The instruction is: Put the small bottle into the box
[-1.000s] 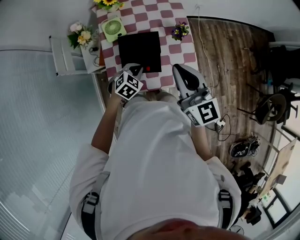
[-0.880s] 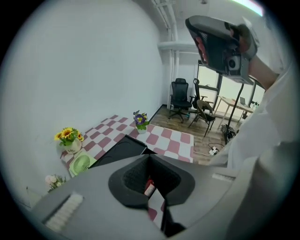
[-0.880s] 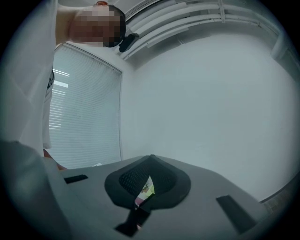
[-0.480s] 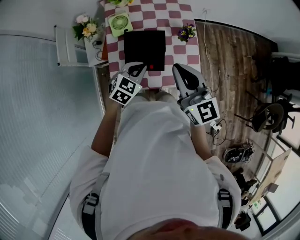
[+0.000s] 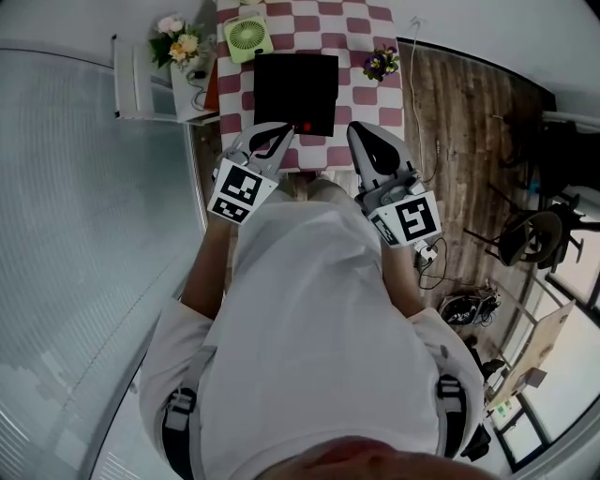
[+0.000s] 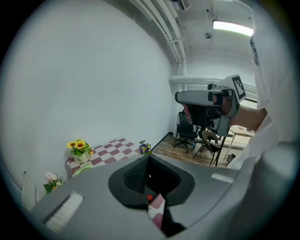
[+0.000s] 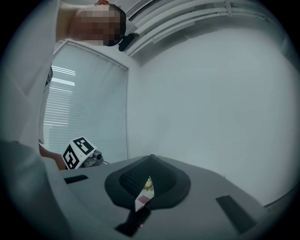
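Observation:
On the red-and-white checked table point(image 5: 361, 23) lies a flat black box point(image 5: 295, 89). At its near edge shows a small red dot point(image 5: 303, 127), likely the small bottle's top, which also shows through the slit between the jaws in the left gripper view point(image 6: 149, 198). My left gripper point(image 5: 272, 139) hangs shut and empty just short of the box's near left corner. My right gripper point(image 5: 362, 139) is held level beside it, to the right of the box, with its jaws together and nothing in them. Each gripper view looks over its own closed jaws point(image 6: 150, 159) point(image 7: 151, 159).
A green fan point(image 5: 248, 37) and a sunflower pot point(image 6: 79, 151) stand at the table's far end, and a purple flower pot point(image 5: 381, 64) sits at its right edge. A white side shelf with flowers point(image 5: 178, 47) is on the left, and chairs point(image 5: 534, 234) on the wooden floor to the right.
The left gripper has risen and swung so that its fingers point at the box. The right gripper has hardly moved.

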`<state>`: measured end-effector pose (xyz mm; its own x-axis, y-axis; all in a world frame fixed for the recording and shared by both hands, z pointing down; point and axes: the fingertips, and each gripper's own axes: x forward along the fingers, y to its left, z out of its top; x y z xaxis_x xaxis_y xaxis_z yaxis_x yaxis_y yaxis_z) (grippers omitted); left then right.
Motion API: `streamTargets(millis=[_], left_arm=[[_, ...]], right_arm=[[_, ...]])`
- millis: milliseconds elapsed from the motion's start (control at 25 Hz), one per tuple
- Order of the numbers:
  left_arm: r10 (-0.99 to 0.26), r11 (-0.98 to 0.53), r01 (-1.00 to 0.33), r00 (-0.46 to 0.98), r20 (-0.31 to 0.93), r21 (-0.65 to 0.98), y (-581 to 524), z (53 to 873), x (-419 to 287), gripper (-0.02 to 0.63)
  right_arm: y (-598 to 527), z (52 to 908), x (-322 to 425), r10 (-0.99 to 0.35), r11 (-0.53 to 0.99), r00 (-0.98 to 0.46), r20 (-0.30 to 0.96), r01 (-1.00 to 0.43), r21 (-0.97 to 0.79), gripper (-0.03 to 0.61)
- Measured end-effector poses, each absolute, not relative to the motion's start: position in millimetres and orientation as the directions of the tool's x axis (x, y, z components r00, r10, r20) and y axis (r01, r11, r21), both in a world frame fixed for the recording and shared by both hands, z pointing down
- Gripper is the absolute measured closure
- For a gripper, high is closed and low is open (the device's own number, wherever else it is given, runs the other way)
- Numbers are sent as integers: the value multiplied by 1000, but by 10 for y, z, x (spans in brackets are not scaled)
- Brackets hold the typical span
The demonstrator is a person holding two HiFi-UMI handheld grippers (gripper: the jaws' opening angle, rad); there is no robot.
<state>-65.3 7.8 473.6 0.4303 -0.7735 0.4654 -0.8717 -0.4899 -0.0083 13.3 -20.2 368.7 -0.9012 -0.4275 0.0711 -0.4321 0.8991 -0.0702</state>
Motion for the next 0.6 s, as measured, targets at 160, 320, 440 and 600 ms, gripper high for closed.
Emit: streamTargets(millis=[160,320,440,600], left_arm=[[-801,-480,-877,432,414,-13,162,4578,-738,612],[-826,-477,-879,447,344,-2,260,4402,-823,612],[-843,-471,-882,452,291,5,358,4249,-912,612],[-854,-479,-878,466,232,0,489,4087,-1070,612]], right_arm=[[-135,3687,39,-422,902,-904,74,-426,-64,578],[-35,3707,-77,-419,904,-904,82,-424,-60,578],[51,3711,-188,-418,905,-904,91,-423,-44,578],[153,3743,-366,-425,902,-900,92,-430,-33,578]])
